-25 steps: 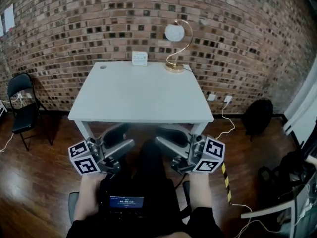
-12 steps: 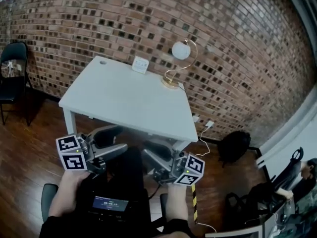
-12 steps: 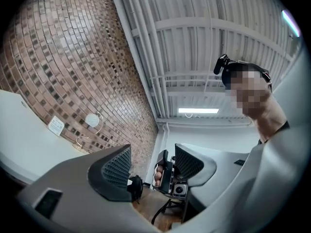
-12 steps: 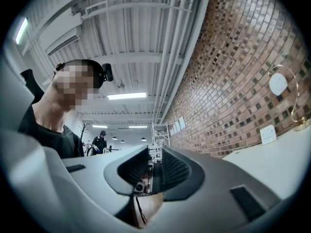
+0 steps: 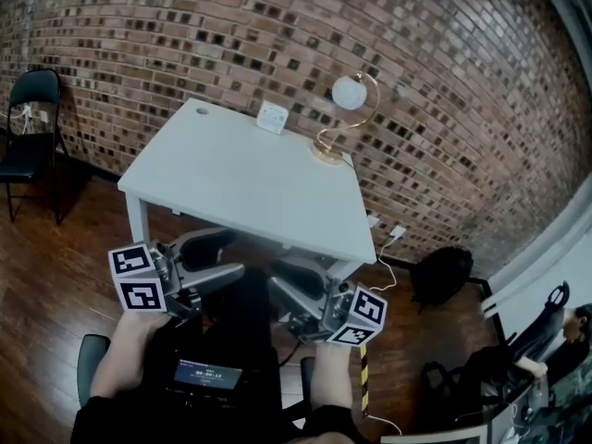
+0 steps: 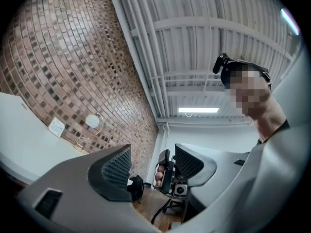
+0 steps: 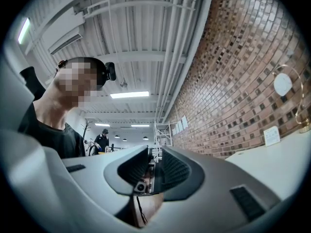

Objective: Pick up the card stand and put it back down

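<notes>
The card stand [image 5: 271, 117] sits upright at the far edge of the white table [image 5: 231, 183], close to the brick wall [image 5: 139, 44] behind the table, untouched by either claw. Just beside it on the table's far right corner stands a lamp [image 5: 342, 118] with a round white globe on a curved gold arm. The rest of the tabletop is bare.

Both claws hang on the near side of the table, below its front edge and well apart from the card stand. The left gripper [image 5: 233, 252] is off the table's near left corner, its 2 jaws spread wide and released, gripping nothing; through the gap its own view shows only the other claw and the room beyond. The right gripper [image 5: 276, 276] is under the table's near right corner, its tips pointing toward the left one. Its 2 jaws stand closer together, with a narrow gap between the ribbed pads and nothing between them, so it too is released and empty.

A black folding chair [image 5: 32, 128] stands on the wood floor to the left of the table, and a black bag [image 5: 442, 274] lies on the floor to the table's right, near the wall.
</notes>
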{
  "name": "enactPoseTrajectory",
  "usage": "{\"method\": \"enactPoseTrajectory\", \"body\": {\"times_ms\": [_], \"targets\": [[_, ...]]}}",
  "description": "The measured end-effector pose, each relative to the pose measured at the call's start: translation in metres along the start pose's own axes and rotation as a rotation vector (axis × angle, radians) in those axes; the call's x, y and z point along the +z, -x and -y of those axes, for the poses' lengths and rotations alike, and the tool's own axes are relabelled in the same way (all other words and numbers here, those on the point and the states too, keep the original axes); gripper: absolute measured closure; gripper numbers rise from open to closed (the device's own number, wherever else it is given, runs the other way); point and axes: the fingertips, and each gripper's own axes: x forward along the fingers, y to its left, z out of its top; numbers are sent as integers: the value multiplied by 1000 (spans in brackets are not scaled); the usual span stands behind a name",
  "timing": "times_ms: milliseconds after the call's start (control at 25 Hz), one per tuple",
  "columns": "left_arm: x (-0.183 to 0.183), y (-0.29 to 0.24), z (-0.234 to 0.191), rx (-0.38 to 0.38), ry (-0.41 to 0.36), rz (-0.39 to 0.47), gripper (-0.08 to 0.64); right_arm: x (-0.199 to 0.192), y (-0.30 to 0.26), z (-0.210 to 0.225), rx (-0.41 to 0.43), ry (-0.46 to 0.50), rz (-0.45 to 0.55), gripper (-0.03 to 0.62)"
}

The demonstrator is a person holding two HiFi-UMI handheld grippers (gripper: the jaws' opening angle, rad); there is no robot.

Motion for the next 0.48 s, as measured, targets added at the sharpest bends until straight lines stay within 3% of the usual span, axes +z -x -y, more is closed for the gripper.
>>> {"method": "enactPoseTrajectory", "body": {"times_ms": [480], "targets": [[12,-10,-6,-9,-38,-10,282,17,6,10,-10,33,10,486]]}}
